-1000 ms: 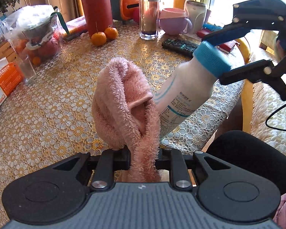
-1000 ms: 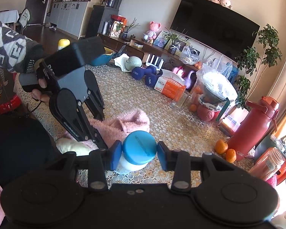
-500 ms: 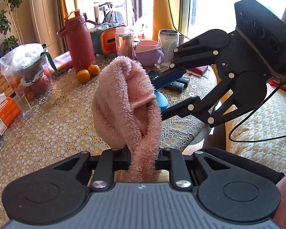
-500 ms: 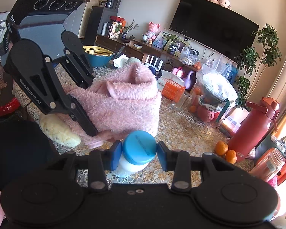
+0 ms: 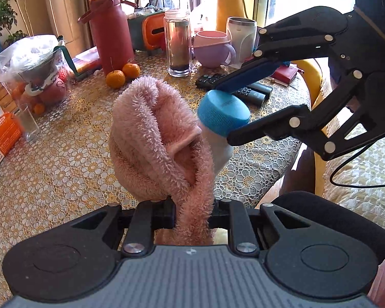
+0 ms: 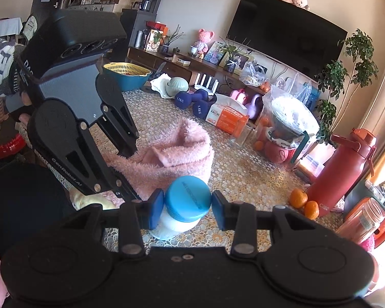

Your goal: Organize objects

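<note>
My left gripper (image 5: 193, 209) is shut on a fluffy pink fabric pouch (image 5: 156, 138) and holds it up above the table with its mouth open. My right gripper (image 6: 188, 208) is shut on the blue cap of a white bottle (image 6: 187, 199). In the left wrist view the bottle (image 5: 222, 118) hangs cap up with its lower end inside the pouch mouth, the right gripper (image 5: 240, 109) coming in from the right. In the right wrist view the pouch (image 6: 177, 154) sits just beyond the bottle, held by the left gripper (image 6: 127, 173).
The lace-covered table (image 5: 51, 159) carries a red flask (image 5: 110, 30), two oranges (image 5: 123, 75), a glass jar (image 5: 178, 43), a purple mug (image 5: 213, 48), remote controls (image 5: 238, 87), a fruit bag (image 5: 30, 69) and an orange box (image 5: 2, 133). A sofa (image 5: 359, 187) lies right.
The left gripper lifted the pouch off the table and turned it toward the bottle. The bottle swung from leaning beside the pouch to standing cap up with its base in the pouch mouth.
</note>
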